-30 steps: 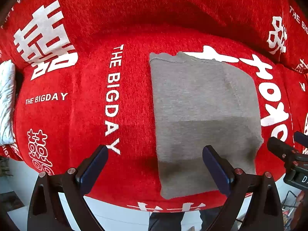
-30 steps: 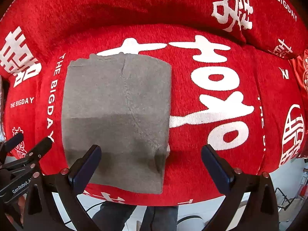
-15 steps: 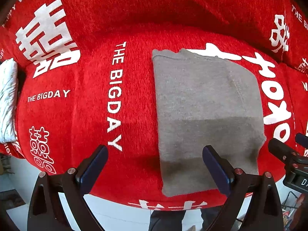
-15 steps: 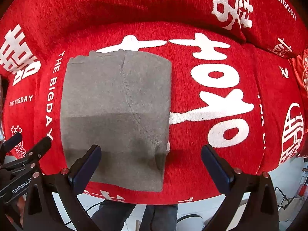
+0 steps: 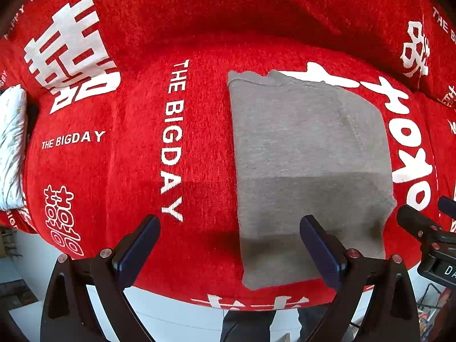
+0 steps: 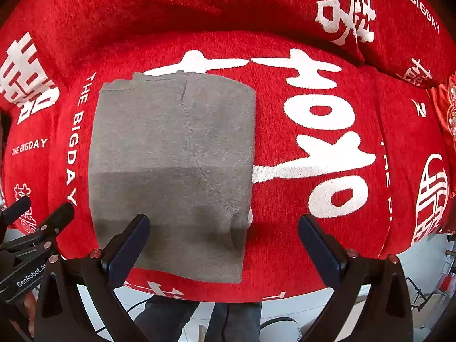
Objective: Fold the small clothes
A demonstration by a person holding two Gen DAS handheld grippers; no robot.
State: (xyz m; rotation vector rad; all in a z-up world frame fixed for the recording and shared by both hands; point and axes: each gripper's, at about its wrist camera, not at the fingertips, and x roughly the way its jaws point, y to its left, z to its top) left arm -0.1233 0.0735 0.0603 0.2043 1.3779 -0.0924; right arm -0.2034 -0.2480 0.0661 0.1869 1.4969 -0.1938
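Note:
A grey garment (image 5: 307, 171) lies flat on a red sofa seat (image 5: 119, 165), folded into a rough rectangle; it also shows in the right wrist view (image 6: 171, 165). My left gripper (image 5: 229, 230) is open and empty, hovering above the seat's front edge, its right finger over the garment's near left part. My right gripper (image 6: 223, 230) is open and empty, its left finger over the garment's near edge. Each gripper shows at the side of the other's view: the right one (image 5: 427, 233), the left one (image 6: 31, 228).
The sofa cover is red with white lettering, and its backrest (image 6: 199, 5) rises behind the seat. A white patterned cushion (image 5: 11, 145) lies at the far left. Pale floor (image 5: 176, 319) and the person's dark trousers (image 6: 199, 319) show below the seat's front edge.
Both grippers have drifted slightly; the garment sits a little lower and to the right in the left view. The garment itself has not moved and both grippers stay open.

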